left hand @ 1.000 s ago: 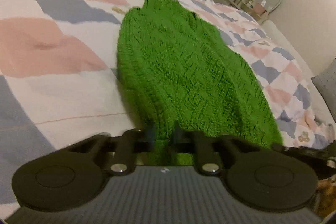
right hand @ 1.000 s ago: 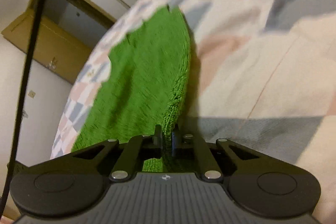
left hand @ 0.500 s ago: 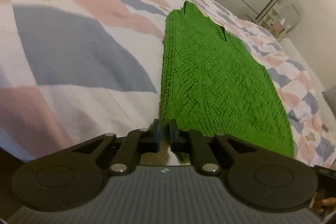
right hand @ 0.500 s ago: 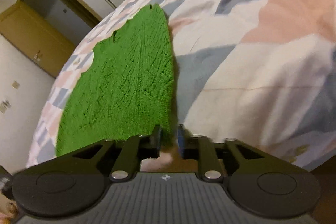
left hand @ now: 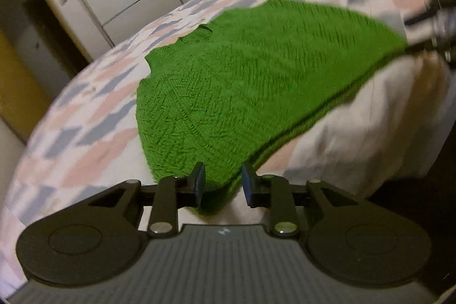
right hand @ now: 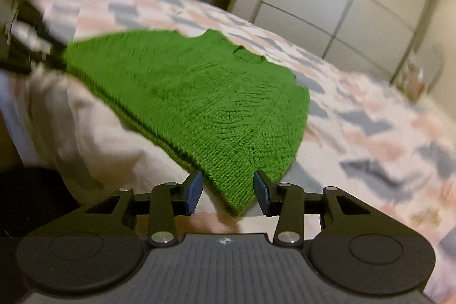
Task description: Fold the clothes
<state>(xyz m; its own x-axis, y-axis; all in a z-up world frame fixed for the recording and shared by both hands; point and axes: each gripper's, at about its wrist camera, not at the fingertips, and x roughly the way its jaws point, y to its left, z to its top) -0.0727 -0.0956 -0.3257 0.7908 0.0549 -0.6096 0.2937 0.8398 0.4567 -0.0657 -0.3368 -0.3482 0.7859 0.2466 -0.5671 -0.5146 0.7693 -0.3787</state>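
A green knitted sweater (left hand: pixel 242 81) lies flat on the patchwork quilt (left hand: pixel 85 116), its hem along the bed's near edge. My left gripper (left hand: pixel 223 184) is open, and the hem's left corner lies loose between its fingers. In the right wrist view the same sweater (right hand: pixel 199 93) spreads away from me. My right gripper (right hand: pixel 228 191) is open around the hem's right corner, which touches neither pad. Each gripper shows blurred in the other's view: the right gripper (left hand: pixel 436 19) at the far right, the left gripper (right hand: pixel 25 42) at the far left.
The quilt (right hand: pixel 370 133) drapes over the bed's near edge, with dark floor (left hand: pixel 427 161) below. White wardrobe doors (right hand: pixel 342 4) stand behind the bed, beside a brown door (left hand: pixel 17 76). Both views are motion-blurred.
Both grippers were shut on the hem corners and have opened, letting the sweater go. The sweater now lies flat, and both cameras have swung towards each other along the hem.
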